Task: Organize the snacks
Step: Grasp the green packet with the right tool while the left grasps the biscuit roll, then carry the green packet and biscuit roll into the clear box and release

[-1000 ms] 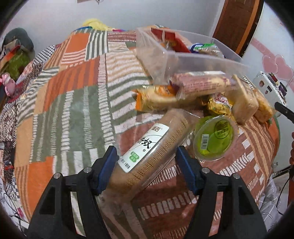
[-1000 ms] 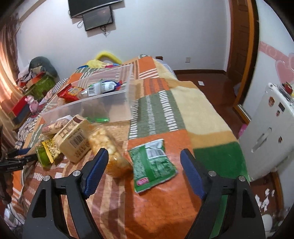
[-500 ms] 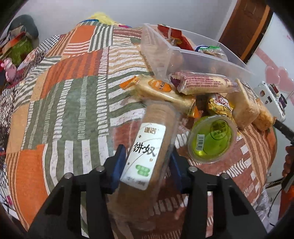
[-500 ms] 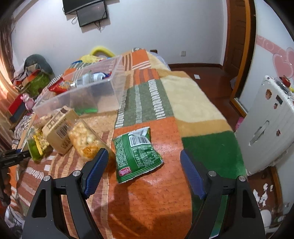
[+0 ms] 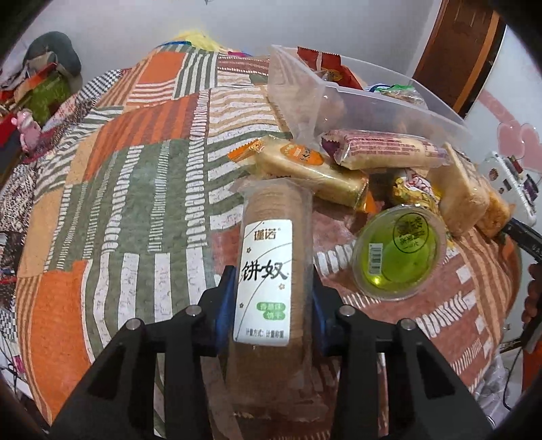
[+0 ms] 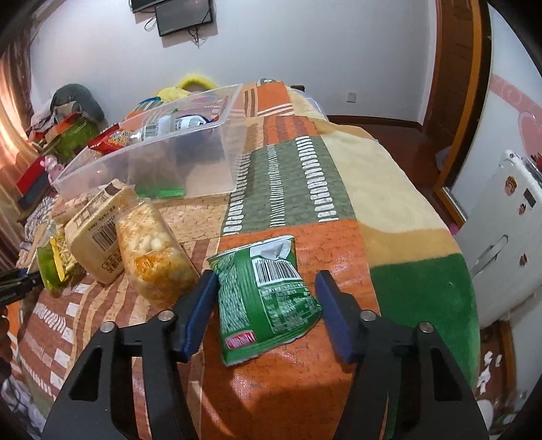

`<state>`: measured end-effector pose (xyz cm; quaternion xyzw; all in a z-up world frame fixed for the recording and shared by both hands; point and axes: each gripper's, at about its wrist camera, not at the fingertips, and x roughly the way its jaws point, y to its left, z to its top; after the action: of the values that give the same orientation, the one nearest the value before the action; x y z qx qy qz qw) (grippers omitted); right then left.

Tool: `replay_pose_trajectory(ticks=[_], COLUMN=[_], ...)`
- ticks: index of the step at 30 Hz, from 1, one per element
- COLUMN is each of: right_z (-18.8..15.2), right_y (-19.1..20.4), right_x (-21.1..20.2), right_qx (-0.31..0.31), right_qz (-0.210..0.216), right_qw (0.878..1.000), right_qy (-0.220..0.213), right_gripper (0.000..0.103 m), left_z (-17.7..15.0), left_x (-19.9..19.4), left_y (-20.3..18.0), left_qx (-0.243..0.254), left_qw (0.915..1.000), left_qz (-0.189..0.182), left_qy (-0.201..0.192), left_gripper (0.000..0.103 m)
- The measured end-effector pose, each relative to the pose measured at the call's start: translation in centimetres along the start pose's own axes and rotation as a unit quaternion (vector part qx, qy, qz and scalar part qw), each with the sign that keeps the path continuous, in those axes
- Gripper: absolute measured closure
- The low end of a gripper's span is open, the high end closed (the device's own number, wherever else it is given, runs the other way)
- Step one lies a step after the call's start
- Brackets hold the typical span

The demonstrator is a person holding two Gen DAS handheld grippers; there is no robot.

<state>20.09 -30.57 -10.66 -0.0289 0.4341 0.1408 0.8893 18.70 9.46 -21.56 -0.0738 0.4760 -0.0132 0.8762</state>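
While the left gripper (image 5: pixel 272 301) closes its pads onto the biscuit sleeve (image 5: pixel 274 257) and the right gripper (image 6: pixel 267 298) closes around, not yet touching, the green packet (image 6: pixel 267 287), loose snacks crowd at one o'clock against the clear bin (image 6: pixel 152 162), with bare blanket (image 5: pixel 111 189) toward ten o'clock.

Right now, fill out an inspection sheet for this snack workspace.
Surface: patchwork blanket over a bed.
Job's things: clear bin partly filled; biscuit tube; green packet; loose snacks beside the bin, including a green jelly cup.
Clutter: piled belongings at the far left.
Grippers: left gripper closing, pads on the biscuit tube; right gripper closing around the green packet, pads not yet pressing.
Cables: wires under the wall screen.
Surroundings: wooden door, white fridge.
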Motion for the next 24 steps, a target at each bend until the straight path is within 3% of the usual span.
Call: replay_pose_trajectory(ticks=[1, 5, 15, 24], right_z=[0.0, 0.0, 1.4, 4.2], right_y=[0.0, -0.1, 0.3, 1.1], right_x=[-0.1, -0.5, -1.6, -3.2], right_qx=[0.003, 0.011, 0.012, 0.004], right_qz=[0.003, 0.015, 0.02, 0.024], right_qw=[1.0, 1.0, 0.999, 0.997], right_qy=[-0.001, -0.004, -0.029, -0.075], right_gripper=[0.06, 0.065, 0.067, 0.067], left_z=[0.1, 0.2, 1.1, 5.0], left_x=[0.0, -0.6, -4.9, -7.1], left_y=[-0.1, -0.3, -0.1, -1.4], left_qx=[0.0, 0.004, -0.007, 0.005], left_qw=[1.0, 1.0, 0.9992, 0.9966], left_qz=[0.003, -0.003, -0.003, -0.011], left_qy=[0.001, 0.003, -0.039, -0.081], left_gripper=[0.065, 0.066, 0.066, 0.066])
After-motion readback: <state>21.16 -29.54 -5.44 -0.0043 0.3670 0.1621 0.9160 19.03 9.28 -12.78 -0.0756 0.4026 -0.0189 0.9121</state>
